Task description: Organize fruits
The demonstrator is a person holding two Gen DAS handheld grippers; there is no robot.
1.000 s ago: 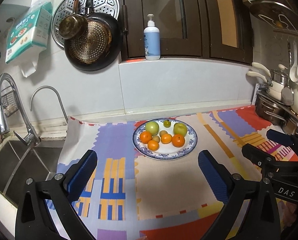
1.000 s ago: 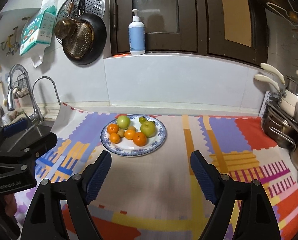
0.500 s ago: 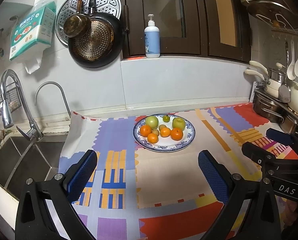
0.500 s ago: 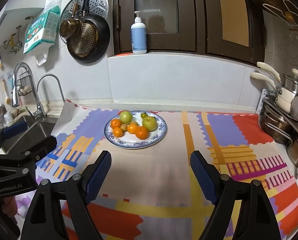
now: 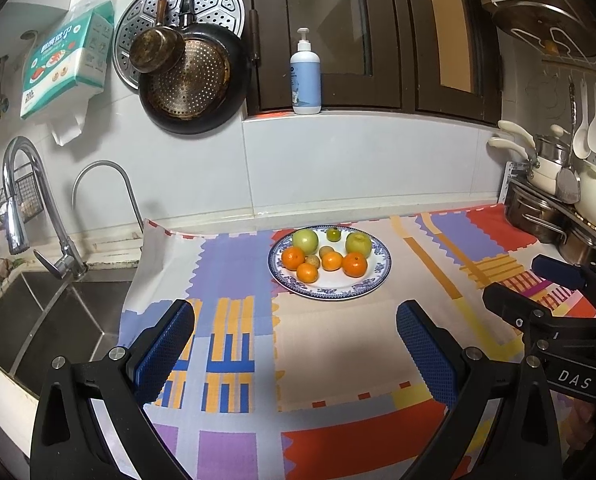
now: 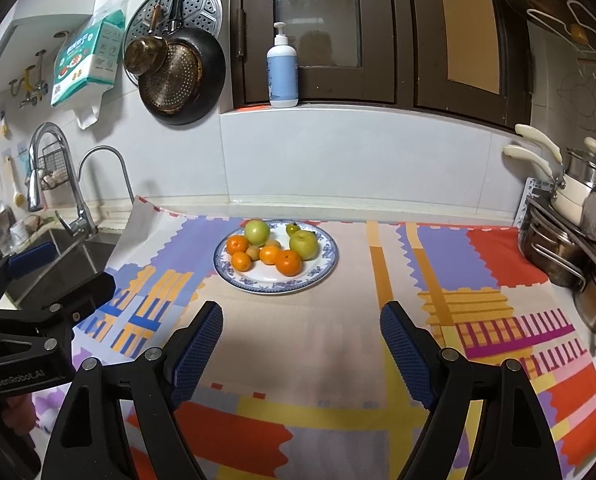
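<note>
A blue-rimmed white plate (image 5: 372,282) (image 6: 322,270) sits on the colourful mat. It holds two green apples (image 5: 305,239) (image 6: 303,245), several oranges (image 5: 354,264) (image 6: 288,262), small brownish fruits (image 5: 312,261) and a small green fruit (image 5: 332,234). My left gripper (image 5: 296,342) is open and empty, well short of the plate. My right gripper (image 6: 302,338) is open and empty, also short of the plate. Each gripper shows at the edge of the other's view.
A steel sink (image 5: 38,320) with taps lies at the left. Pots on a rack (image 5: 550,216) (image 6: 558,248) stand at the right. A pan and strainers (image 5: 190,72) hang on the wall. A soap bottle (image 5: 306,76) stands on the sill.
Both grippers have drawn back from the plate and risen a little, so the plate looks smaller and farther. Both stay open and empty.
</note>
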